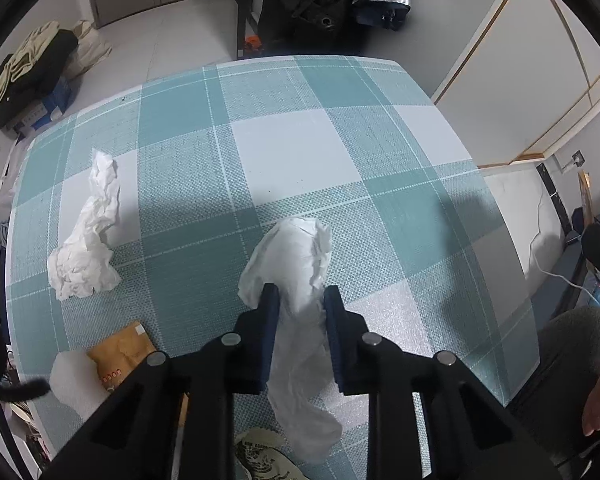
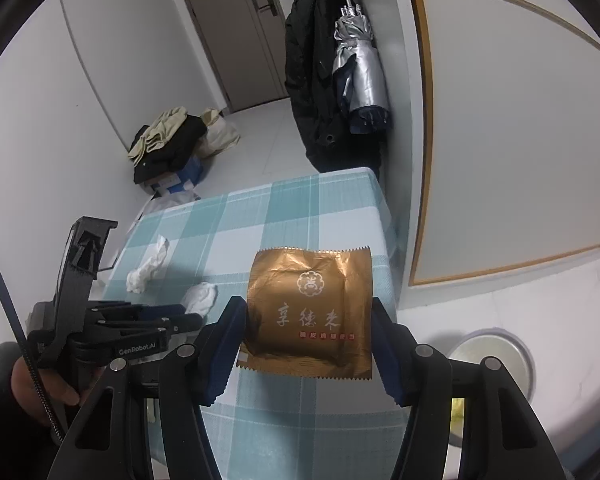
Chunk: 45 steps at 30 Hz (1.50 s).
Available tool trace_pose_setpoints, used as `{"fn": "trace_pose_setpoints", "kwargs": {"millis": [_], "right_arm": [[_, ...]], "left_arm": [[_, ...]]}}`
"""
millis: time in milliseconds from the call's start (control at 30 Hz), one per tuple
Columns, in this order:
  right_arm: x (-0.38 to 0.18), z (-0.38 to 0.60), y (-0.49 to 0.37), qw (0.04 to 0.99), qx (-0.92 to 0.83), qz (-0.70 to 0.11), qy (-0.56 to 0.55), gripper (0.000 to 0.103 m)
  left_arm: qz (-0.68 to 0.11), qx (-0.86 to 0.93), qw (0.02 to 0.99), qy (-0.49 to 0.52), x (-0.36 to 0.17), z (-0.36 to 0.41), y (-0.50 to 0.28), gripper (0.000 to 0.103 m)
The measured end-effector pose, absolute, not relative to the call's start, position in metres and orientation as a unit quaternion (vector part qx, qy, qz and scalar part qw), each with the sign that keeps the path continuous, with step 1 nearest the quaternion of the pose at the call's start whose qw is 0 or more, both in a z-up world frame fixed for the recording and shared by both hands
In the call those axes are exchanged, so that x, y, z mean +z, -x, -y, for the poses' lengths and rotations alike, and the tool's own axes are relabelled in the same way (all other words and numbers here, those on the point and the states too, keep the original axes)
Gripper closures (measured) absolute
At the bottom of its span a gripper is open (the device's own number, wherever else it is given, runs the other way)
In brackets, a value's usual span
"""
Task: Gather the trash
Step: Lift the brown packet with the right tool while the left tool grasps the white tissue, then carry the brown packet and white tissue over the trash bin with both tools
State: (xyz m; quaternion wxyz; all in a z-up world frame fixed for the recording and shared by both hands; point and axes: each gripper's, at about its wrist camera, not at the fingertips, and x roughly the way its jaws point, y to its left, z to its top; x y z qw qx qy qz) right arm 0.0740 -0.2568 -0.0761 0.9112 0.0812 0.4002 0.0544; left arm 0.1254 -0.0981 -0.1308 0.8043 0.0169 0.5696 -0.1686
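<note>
Left fingers (image 1: 300,292) clamped on white tissue (image 1: 296,264); right fingers (image 2: 308,320) pinching gold wrapper (image 2: 312,312).

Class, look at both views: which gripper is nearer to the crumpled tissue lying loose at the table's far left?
Left. The left gripper, shut on another tissue, sits just beside the loose tissue. The right gripper, holding a gold wrapper, is farther off.

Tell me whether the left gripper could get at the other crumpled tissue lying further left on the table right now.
Probably not yet. The left gripper is shut on a white tissue, so its jaws are occupied. The path to the crumpled tissue across the checked tablecloth looks free once it lets go.
</note>
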Motion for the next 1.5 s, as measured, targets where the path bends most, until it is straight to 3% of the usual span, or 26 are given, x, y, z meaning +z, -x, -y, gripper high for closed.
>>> {"fn": "trace_pose_setpoints", "kwargs": {"millis": [133, 433, 867, 1500], "right_arm": [[-0.077, 0.256, -0.075, 0.910, 0.054, -0.402, -0.086, 0.044], [-0.076, 0.256, -0.075, 0.911, 0.053, -0.400, -0.087, 0.044], [-0.072, 0.246, -0.067, 0.912, 0.063, -0.395, -0.086, 0.044], [-0.029, 0.244, -0.041, 0.930, 0.078, -0.348, -0.089, 0.044]], "left_arm": [[-0.572, -0.173, 0.802, -0.005, -0.130, 0.096, -0.127, 0.097], [-0.560, -0.182, 0.808, 0.015, -0.119, 0.091, -0.125, 0.099], [-0.523, -0.191, 0.829, 0.059, -0.096, 0.080, -0.117, 0.100], [-0.432, -0.202, 0.878, 0.038, -0.024, 0.089, -0.084, 0.100]]}}
